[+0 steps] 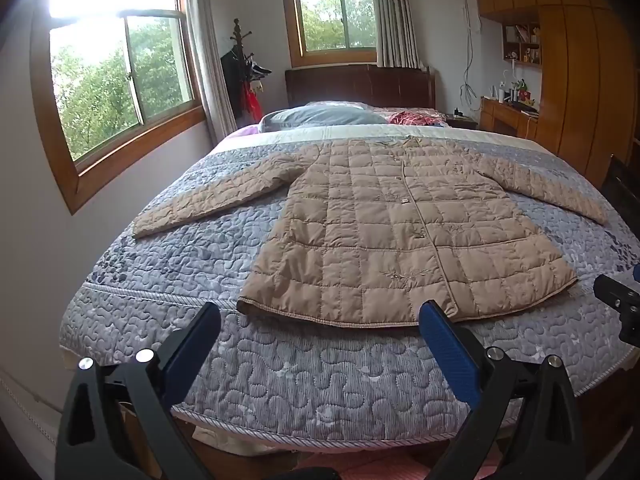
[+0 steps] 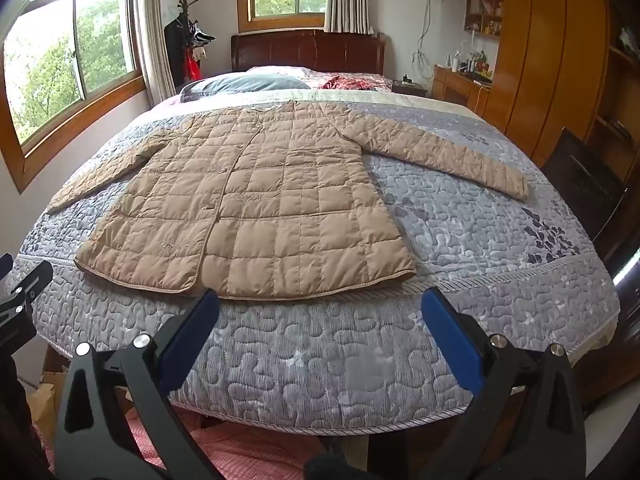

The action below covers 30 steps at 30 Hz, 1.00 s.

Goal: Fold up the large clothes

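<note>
A tan quilted coat is laid flat, front side up, in the middle of the left wrist frame, on a grey-blue quilted bedspread that covers a bed. Both sleeves are spread out to the sides, one toward the left of the frame and one toward the right edge, and the hem is turned toward the lower part of the frame, just short of the bedspread's near border. In the right wrist view the same coat is seen left of centre, with one sleeve reaching toward the right of the frame. The left gripper is held at the bottom of its own frame above the near edge of the bed, its blue-padded jaws wide apart with nothing between them and no contact with the coat. The right gripper is seen likewise at the bottom of its frame, jaws spread wide and empty, just short of the hem. A grey pillow is set at the head of the bed before a dark wooden headboard. Windows are seen at the upper left, and wooden cabinets at the upper right.
</note>
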Each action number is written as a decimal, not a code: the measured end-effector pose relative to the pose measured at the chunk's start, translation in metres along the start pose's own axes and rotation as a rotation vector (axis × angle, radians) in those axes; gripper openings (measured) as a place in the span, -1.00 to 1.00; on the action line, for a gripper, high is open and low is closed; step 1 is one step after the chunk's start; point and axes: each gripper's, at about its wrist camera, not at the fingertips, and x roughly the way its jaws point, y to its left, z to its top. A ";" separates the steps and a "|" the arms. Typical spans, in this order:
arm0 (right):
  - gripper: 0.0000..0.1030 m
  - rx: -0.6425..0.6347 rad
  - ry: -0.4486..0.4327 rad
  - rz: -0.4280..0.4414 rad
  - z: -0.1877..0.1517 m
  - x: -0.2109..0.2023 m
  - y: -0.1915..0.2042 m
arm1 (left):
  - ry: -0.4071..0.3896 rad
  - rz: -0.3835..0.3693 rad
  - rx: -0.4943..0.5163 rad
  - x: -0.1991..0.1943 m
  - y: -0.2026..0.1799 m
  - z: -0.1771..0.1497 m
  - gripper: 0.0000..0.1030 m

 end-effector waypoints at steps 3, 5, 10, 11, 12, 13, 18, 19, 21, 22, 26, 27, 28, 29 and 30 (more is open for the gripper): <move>0.94 0.000 0.002 0.002 0.000 0.001 0.000 | -0.002 0.001 -0.002 0.000 0.000 0.000 0.93; 0.94 -0.002 0.001 0.002 0.000 0.001 0.000 | -0.003 0.001 -0.003 -0.001 0.000 0.000 0.93; 0.94 0.001 0.004 -0.001 0.000 0.003 0.000 | -0.002 -0.002 -0.005 -0.001 0.000 0.000 0.93; 0.94 0.001 0.005 0.000 0.000 0.002 0.000 | -0.003 -0.001 -0.005 -0.001 0.000 0.000 0.93; 0.94 -0.001 0.004 -0.002 0.000 0.002 0.000 | -0.004 0.000 -0.006 -0.001 0.000 0.000 0.93; 0.94 -0.001 0.004 -0.002 0.000 0.002 0.000 | -0.003 0.001 -0.006 0.001 0.002 -0.002 0.93; 0.94 -0.001 0.004 -0.003 0.000 0.000 0.000 | -0.002 0.000 -0.007 0.001 0.003 -0.001 0.93; 0.94 -0.002 0.004 -0.002 0.000 0.000 0.000 | -0.002 0.000 -0.007 0.001 0.002 -0.001 0.93; 0.94 -0.002 0.003 -0.003 0.000 0.000 0.000 | -0.002 0.000 -0.007 0.001 0.003 -0.001 0.93; 0.94 -0.002 0.004 -0.001 0.000 0.000 0.000 | -0.002 0.000 -0.007 0.001 0.003 -0.001 0.93; 0.94 -0.001 0.003 -0.002 0.000 0.000 0.000 | -0.003 0.001 -0.007 0.001 0.003 -0.001 0.93; 0.94 -0.001 0.003 -0.001 0.000 0.000 0.000 | -0.003 0.001 -0.007 0.001 0.003 -0.001 0.93; 0.94 -0.001 0.003 -0.002 0.000 0.000 0.000 | -0.003 0.001 -0.007 0.001 0.002 -0.001 0.93; 0.94 -0.001 0.003 -0.002 -0.001 0.000 0.001 | -0.004 0.001 -0.007 0.001 0.003 -0.001 0.93; 0.94 -0.001 0.003 -0.002 -0.001 0.000 0.001 | -0.004 0.002 -0.007 0.001 0.003 -0.001 0.93</move>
